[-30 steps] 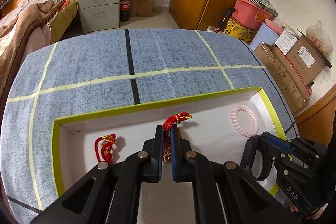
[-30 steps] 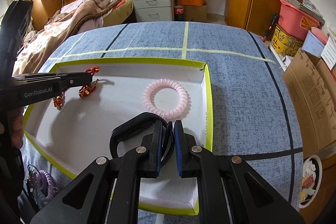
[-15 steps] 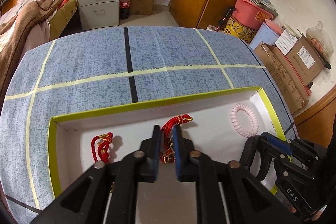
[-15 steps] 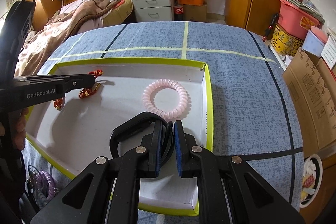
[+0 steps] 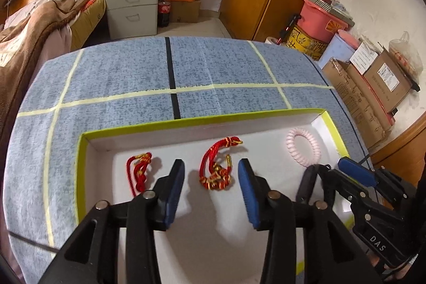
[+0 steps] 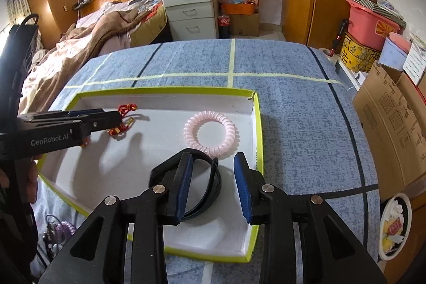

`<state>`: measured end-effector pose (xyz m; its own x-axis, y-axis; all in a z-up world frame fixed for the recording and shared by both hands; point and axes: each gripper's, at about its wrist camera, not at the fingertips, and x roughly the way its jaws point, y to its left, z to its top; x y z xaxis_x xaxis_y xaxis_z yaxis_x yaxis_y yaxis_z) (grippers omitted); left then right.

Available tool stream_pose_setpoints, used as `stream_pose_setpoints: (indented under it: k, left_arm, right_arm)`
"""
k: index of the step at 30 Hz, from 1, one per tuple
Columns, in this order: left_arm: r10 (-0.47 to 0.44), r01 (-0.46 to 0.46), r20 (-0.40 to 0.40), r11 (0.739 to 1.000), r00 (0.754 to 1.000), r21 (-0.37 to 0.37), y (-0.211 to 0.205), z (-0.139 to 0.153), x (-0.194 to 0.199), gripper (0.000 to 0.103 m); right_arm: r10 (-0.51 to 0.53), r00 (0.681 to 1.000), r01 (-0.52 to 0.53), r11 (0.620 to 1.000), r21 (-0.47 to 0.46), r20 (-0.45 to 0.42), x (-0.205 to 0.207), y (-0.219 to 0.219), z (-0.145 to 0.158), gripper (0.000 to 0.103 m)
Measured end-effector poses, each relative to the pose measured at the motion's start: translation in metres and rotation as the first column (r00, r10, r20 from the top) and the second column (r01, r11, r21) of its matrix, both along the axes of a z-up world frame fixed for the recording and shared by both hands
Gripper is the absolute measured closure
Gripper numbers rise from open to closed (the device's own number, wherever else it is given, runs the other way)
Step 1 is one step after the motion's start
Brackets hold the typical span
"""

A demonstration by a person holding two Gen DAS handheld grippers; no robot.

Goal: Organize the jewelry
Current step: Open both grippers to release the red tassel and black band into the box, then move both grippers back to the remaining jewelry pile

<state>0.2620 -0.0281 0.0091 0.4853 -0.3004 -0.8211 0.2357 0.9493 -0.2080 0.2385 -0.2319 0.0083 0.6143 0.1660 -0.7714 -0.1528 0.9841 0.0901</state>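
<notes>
Bedroom setting; blue mottled table cover (image 5: 213,65) gridded with pale and black tape. Left gripper (image 5: 211,172) reads "GenRobot.AI" on its side, right gripper (image 6: 213,167) "DAS". White tray (image 6: 111,172) with lime-green rim holds four pieces: red cord bracelet with gold beads (image 5: 217,167), second red cord bracelet (image 5: 138,172) to its left, pink coil hair tie (image 6: 210,132), black band (image 6: 210,185). Left jaws opening, bracelet lying loose between the fingers. Right jaws opening, black band loose between them.

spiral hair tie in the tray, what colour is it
Pale pink. The spiral hair tie shows best in the right wrist view, lying in the white tray.
</notes>
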Motion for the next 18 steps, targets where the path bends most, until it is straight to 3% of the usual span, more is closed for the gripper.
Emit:
stream_pose_setpoints:
  k: [18]
  left_arm:
    - [0.096,-0.092,0.12,0.995,0.988,-0.043,0.049,0.032,-0.096,0.055]
  right_arm:
    - [0.018,0.998,-0.02,0.999,0.047,0.055,-0.068,0.004,0.021,0.069]
